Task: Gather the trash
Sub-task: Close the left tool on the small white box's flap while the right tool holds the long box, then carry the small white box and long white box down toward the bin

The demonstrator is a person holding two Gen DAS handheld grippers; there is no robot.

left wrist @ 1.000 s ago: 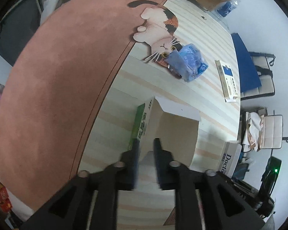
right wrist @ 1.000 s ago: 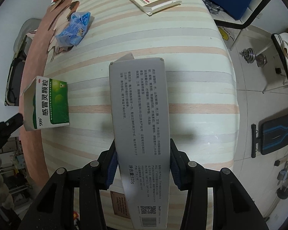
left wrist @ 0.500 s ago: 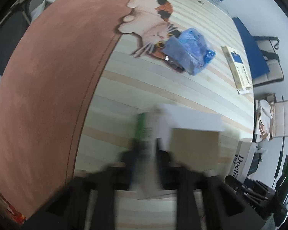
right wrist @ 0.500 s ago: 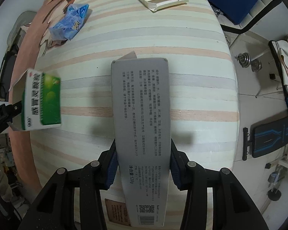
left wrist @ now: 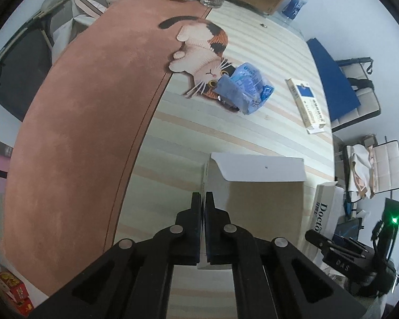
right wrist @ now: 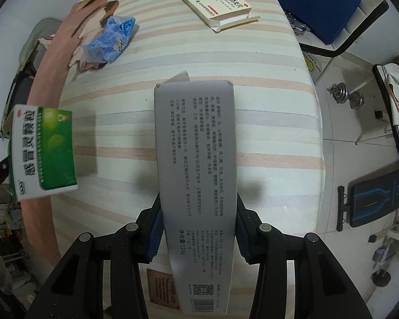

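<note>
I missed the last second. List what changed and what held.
The left gripper has just closed its jaws on a wall of the green box and lifted it off the striped table. The right gripper keeps its grip on the grey carton; the blue wrapper stayed put.

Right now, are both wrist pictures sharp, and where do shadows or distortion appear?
Left wrist view: sharp, no motion blur; the fisheye bends the striped table edge, and corners go black. Right wrist view: also sharp, the print on the grey box is readable; the green box casts a soft shadow on the stripes beside it; strong bending at the edges.
</note>
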